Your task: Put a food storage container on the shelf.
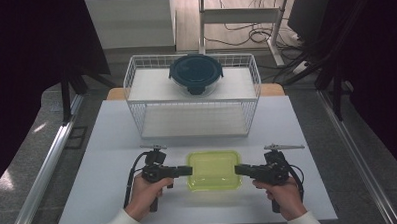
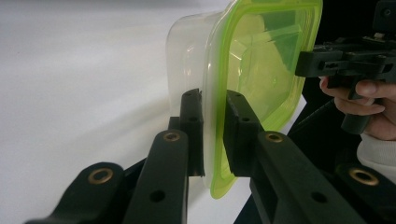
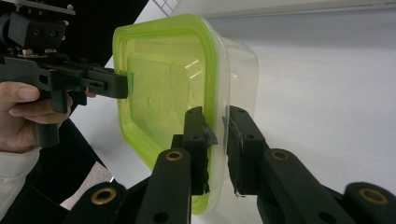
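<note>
The left hand-held gripper (image 2: 214, 135) and the right hand-held gripper (image 3: 216, 149) each pinch an opposite rim of a lidded green container (image 1: 213, 170) at the near edge of the surface (image 1: 107, 145). A two-sided lift appears under way; next likely needs level, matched raising toward the wire basket (image 1: 192, 99).

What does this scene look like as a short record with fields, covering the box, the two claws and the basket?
container: clear box with green lid, near table edge
left claw: shut on the box's left rim
right claw: shut on the box's right rim
lid: on the box
basket: white wire basket at far side of table
in basket: round container with dark lid
surface: white table
</note>
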Demonstrator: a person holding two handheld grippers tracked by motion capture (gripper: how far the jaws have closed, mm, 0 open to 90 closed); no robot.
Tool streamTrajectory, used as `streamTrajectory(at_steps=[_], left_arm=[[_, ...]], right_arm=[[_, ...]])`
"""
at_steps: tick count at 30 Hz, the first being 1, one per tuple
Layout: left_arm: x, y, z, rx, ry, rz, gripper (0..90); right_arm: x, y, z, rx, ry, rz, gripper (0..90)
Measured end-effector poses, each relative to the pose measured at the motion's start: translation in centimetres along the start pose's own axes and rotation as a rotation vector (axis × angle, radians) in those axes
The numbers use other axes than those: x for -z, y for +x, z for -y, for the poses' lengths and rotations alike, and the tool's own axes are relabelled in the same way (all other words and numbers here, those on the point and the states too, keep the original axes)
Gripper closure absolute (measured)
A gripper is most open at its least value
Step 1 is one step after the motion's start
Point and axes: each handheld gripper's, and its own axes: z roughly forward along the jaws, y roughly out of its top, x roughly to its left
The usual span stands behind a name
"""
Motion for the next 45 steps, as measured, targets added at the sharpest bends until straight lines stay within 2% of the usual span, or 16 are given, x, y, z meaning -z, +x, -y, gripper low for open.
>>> streamTrajectory(at_steps=[5, 8, 11, 19, 25, 31, 34, 38, 45], left_arm=[[0.5, -0.3, -0.2, -0.013, -0.011, 0.008, 80.2], [0.8, -0.8, -0.3, -0.042, -0.018, -0.008, 80.1], [0.9, -0.9, -0.4, -0.047, -0.02, -0.012, 80.2], [1.7, -1.5, -1.0, -0.079, -0.032, -0.023, 80.2], [2.8, -2.0, -2.3, -0.114, -0.056, -0.045, 80.0], [3.5, -1.7, -4.0, -0.114, -0.064, -0.037, 80.0], [4.1, -2.2, -5.0, -0.129, -0.075, -0.038, 79.8], [5.0, -3.1, -6.2, -0.172, -0.083, -0.046, 79.6], [6.5, -4.4, -7.8, -0.207, -0.11, -0.047, 79.6]], right_arm=[[0.3, 0.4, -0.1, 0.01, -0.012, -0.007, 77.7], [0.5, 0.8, -0.3, 0.029, -0.02, -0.003, 77.7], [0.6, 1.2, -0.5, 0.064, -0.024, 0.02, 77.8], [0.8, 1.8, -1.2, 0.09, -0.042, 0.018, 78.1], [0.6, 2.1, -2.2, 0.102, -0.057, 0.017, 78.4], [0.1, 2.1, -3.6, 0.101, -0.073, 0.006, 78.5], [0.3, 2.2, -4.5, 0.111, -0.085, -0.006, 78.4], [0.8, 2.6, -5.4, 0.122, -0.107, -0.015, 78.5], [1.8, 3.8, -7.0, 0.152, -0.139, -0.019, 78.5]])
